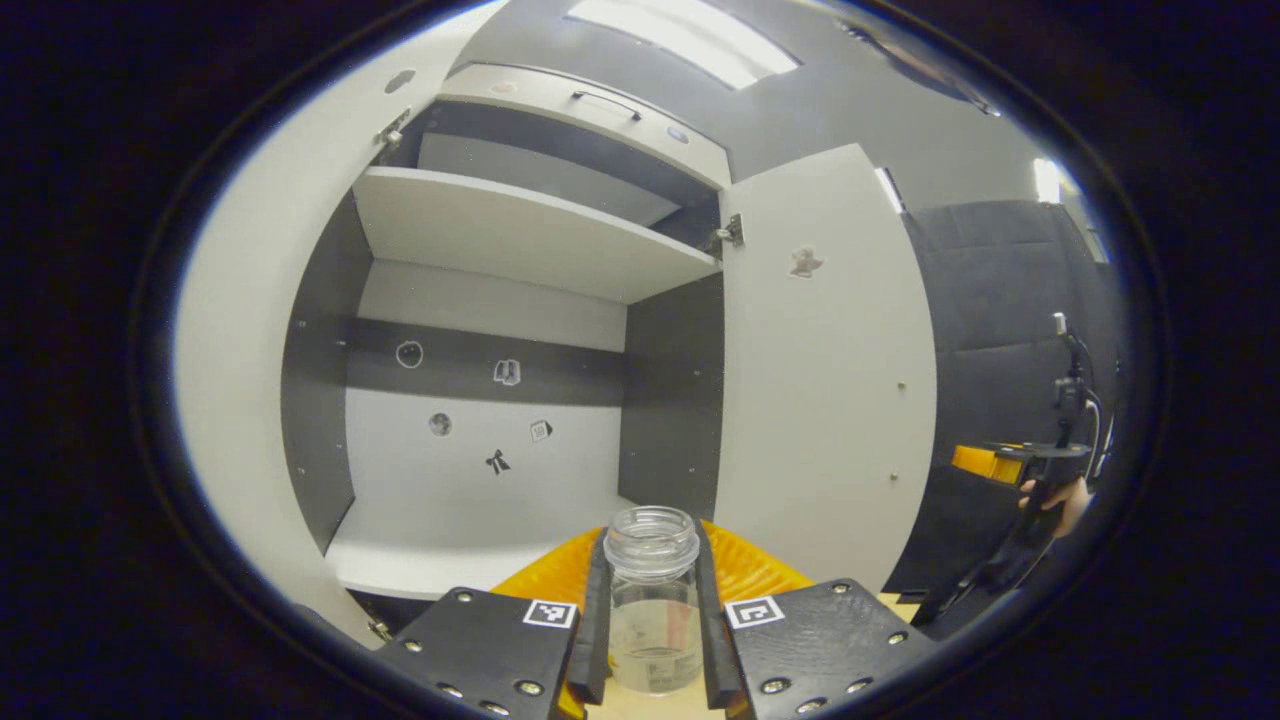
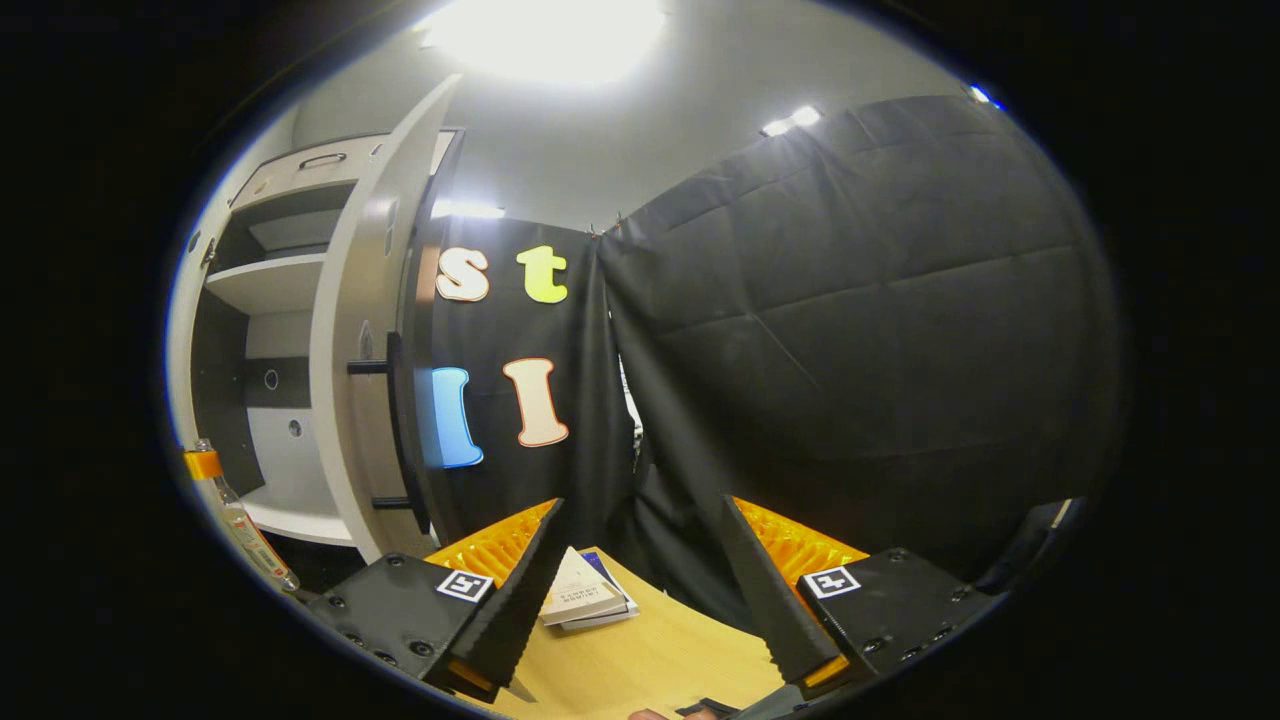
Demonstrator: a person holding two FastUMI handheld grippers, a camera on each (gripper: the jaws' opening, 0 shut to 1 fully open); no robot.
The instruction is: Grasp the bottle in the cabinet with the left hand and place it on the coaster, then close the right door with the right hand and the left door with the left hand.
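Note:
A clear, uncapped bottle (image 1: 652,620) stands upright between my left gripper's (image 1: 650,545) black fingers, which are shut on its body just below the neck. It is in front of the open cabinet (image 1: 480,460), outside the lower compartment. The left door (image 1: 235,400) and the right door (image 1: 825,370) both stand open. Far right in the left gripper view, a hand holds my right gripper (image 1: 1040,465). My right gripper (image 2: 640,505) is open with nothing between its fingers, above the wooden table (image 2: 650,650). Its view has the right door (image 2: 365,350) edge-on with a dark handle (image 2: 395,430), and the bottle (image 2: 245,530) at the left edge.
A white shelf (image 1: 520,235) splits the cabinet, and a closed upper compartment with a handle (image 1: 605,100) sits above it. Small stickers dot the back wall (image 1: 470,440). Two books (image 2: 585,595) lie on the table ahead of the right gripper. Black cloth (image 2: 850,350) hangs behind the table.

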